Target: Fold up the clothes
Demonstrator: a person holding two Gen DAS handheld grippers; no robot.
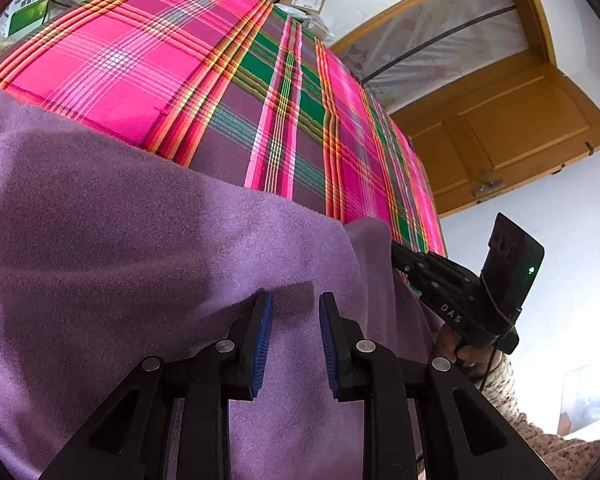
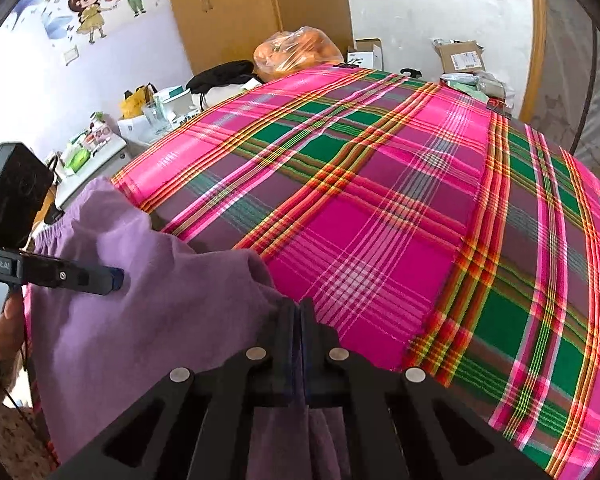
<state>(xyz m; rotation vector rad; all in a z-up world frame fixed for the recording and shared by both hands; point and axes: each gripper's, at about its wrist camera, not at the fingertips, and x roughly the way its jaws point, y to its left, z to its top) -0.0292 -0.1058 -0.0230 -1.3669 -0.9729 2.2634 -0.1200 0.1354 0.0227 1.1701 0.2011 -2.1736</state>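
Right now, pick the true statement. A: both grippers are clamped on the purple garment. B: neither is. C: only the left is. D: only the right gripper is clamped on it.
D: the right gripper is shut on the purple garment; the left gripper stands open above it.

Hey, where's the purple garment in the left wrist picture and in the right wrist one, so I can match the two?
Left wrist view: the purple garment fills the lower left and centre, under the open left gripper.
Right wrist view: it lies at lower left, its edge pinched in the shut right gripper.
Shared landmark: the pink and green plaid sheet beneath it, also across the right wrist view.
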